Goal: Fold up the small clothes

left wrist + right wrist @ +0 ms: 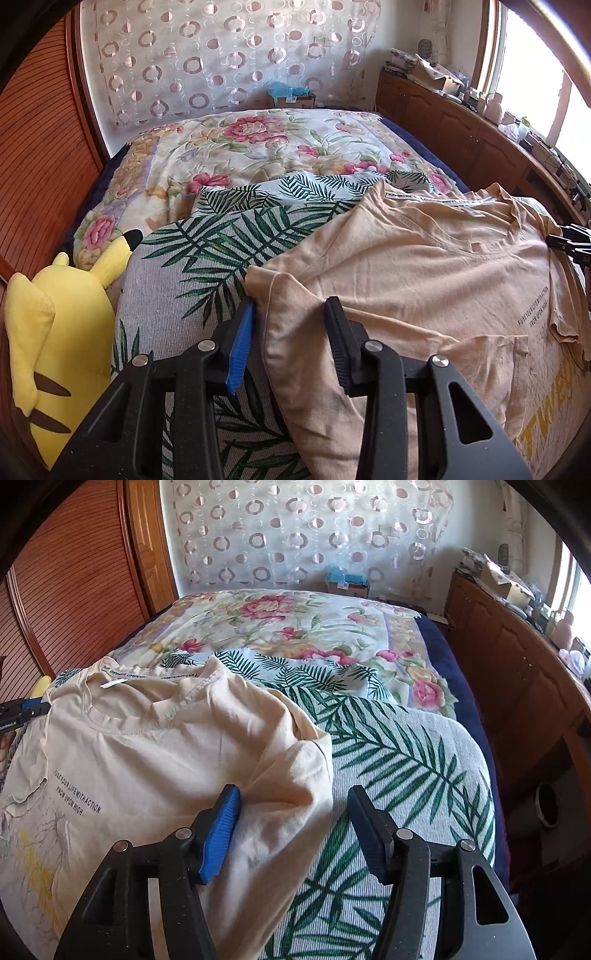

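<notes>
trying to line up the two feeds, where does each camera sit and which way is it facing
Left wrist: on the left gripper, looking down over the T-shirt's sleeve, between its fingers; yellow plush toy at left, right gripper tip at the right edge.
Right wrist: on the right gripper, open over the T-shirt's other sleeve.
Shared: T-shirt, leaf-print cushion, floral quilt, circle-pattern curtain.

Both wrist cameras look down-forward, close over the bed (pixel 258 147) — sharing the peach T-shirt (pixel 424 258) from opposite sides.
</notes>
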Available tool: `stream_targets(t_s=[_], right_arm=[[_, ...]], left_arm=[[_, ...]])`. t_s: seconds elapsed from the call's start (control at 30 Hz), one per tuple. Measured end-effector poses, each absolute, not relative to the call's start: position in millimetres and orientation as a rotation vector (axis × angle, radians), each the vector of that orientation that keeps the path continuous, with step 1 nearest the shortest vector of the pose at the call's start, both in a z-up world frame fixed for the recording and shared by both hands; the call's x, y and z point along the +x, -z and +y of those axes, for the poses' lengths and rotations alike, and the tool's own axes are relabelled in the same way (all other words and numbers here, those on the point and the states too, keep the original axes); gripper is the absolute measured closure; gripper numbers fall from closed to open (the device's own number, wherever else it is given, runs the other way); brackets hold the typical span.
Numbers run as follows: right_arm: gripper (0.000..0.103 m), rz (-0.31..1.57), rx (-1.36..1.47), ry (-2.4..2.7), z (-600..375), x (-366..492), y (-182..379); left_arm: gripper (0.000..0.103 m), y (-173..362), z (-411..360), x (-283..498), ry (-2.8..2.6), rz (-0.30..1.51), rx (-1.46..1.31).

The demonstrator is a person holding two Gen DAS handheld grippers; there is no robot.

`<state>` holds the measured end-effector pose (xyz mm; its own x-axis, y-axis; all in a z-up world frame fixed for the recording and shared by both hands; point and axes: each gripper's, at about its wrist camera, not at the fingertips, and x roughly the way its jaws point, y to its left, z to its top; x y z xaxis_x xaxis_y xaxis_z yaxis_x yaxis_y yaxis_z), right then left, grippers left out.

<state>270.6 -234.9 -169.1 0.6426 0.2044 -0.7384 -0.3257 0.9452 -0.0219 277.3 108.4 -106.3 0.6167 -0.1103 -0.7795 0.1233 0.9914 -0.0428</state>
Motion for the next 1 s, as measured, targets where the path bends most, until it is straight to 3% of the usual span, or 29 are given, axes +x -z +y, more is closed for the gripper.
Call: stream_targets(t_s=[0.17, 0.2, 0.27, 0.33, 0.67, 1.0], right_arm=[[0.054, 0.81, -0.182, -0.308, -228, 277, 172], [0.058, 0.809, -0.182, -0.31, -226, 278, 172], [0.09, 0.807, -0.183, -0.329, -222, 278, 172], [0.097, 0.805, -0.185, -0.348, -220, 276, 172], [0.098, 0.592, -0.146, -0.398, -231, 200, 124], [0.098, 0.527, -0.135, -0.421, -258, 94, 121]], left_arm=[[0.063, 105, 113, 289, 0.118, 0.905, -0.005], [0.073, 105, 113, 290, 0.12, 0.905, -0.002], [0.095, 104, 111, 290, 0.148, 0.907, -0.021], [0.097, 99, 110, 287, 0.145, 0.9, -0.04], [0.097, 30, 88, 199, 0.194, 0.697, -0.021], [0.097, 23, 87, 97, 0.211, 0.644, -0.031]])
